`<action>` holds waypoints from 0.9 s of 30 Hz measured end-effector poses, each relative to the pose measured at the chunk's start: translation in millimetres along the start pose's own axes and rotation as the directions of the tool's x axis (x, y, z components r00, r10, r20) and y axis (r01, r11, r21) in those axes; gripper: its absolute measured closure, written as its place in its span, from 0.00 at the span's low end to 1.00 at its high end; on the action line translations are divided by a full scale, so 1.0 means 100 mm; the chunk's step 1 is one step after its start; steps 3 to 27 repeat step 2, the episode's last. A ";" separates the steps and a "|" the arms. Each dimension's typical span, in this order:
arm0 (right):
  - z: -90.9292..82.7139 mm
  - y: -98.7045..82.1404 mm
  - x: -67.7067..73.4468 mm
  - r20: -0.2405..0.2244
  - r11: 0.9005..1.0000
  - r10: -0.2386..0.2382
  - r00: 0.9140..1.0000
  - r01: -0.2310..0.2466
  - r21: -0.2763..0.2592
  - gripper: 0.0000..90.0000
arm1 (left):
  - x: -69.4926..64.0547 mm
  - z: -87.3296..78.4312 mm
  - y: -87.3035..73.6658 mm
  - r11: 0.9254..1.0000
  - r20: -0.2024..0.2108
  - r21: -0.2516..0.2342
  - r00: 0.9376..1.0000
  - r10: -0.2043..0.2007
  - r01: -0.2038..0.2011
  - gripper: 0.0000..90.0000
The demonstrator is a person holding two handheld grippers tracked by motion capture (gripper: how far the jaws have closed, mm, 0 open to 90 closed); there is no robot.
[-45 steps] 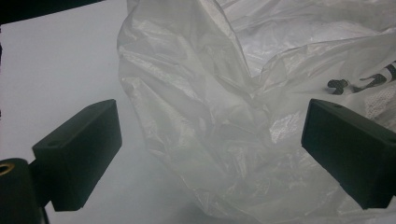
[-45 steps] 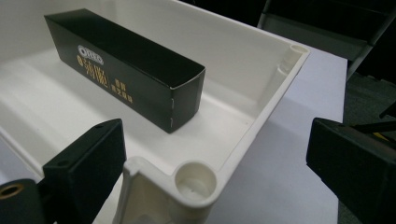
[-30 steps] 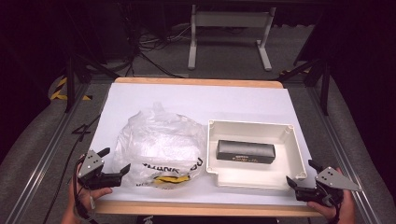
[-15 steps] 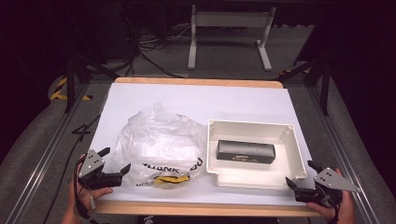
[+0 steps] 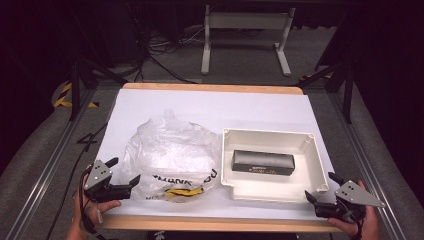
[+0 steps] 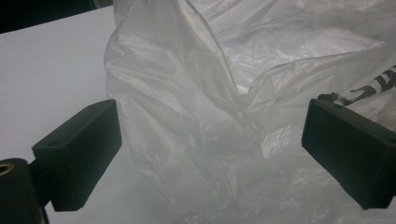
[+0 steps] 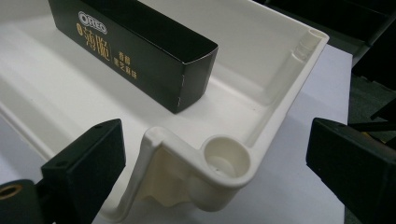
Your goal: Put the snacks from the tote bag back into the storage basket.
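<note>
Crinkled clear plastic bag [image 5: 172, 155] with black and yellow print lies on the left half of the white table surface [image 5: 210, 107], reaching toward its near edge. The left gripper [image 5: 124, 175] sits at the near left corner with its jaws spread apart, empty, just beside the bag's left side. The left gripper view brings out what the high view blurs: thin, creased, cloudy film [image 6: 224, 107] bunched between the wide jaws, with black lettering at the right. To the right, beside the bag, stands a shallow cream plastic tray [image 5: 270, 137] with rounded corners, holding a long black cardboard box [image 5: 262, 162] lying flat. The right gripper view reads gold and white print on that box [image 7: 140, 46] and shows a round socket moulded into the tray's corner [image 7: 224, 161]. The right gripper [image 5: 321, 189] rests at the near right corner, jaws open, empty, beside that tray corner.
</note>
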State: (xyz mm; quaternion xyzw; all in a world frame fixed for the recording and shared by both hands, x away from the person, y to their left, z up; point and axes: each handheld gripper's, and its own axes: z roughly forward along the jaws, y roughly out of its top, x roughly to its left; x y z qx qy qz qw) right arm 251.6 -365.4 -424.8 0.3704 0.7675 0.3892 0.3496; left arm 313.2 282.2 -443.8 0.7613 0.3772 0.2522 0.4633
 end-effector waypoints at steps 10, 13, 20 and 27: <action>0.00 0.00 0.00 0.000 1.000 0.005 1.000 -0.005 -0.003 0.06 | 0.00 0.00 0.00 1.000 0.000 0.002 1.000 -0.002 0.002 0.06; 0.00 0.00 0.00 0.000 1.000 0.005 1.000 -0.005 -0.003 0.06 | 0.00 0.00 0.00 1.000 0.000 0.002 1.000 -0.002 0.002 0.06; 0.00 0.00 0.00 0.000 1.000 0.005 1.000 -0.005 -0.003 0.06 | 0.00 0.00 0.00 1.000 0.000 0.002 1.000 -0.002 0.002 0.06; 0.00 0.00 0.00 0.000 1.000 0.005 1.000 -0.005 -0.003 0.06 | 0.00 0.00 0.00 1.000 0.000 0.002 1.000 -0.002 0.002 0.06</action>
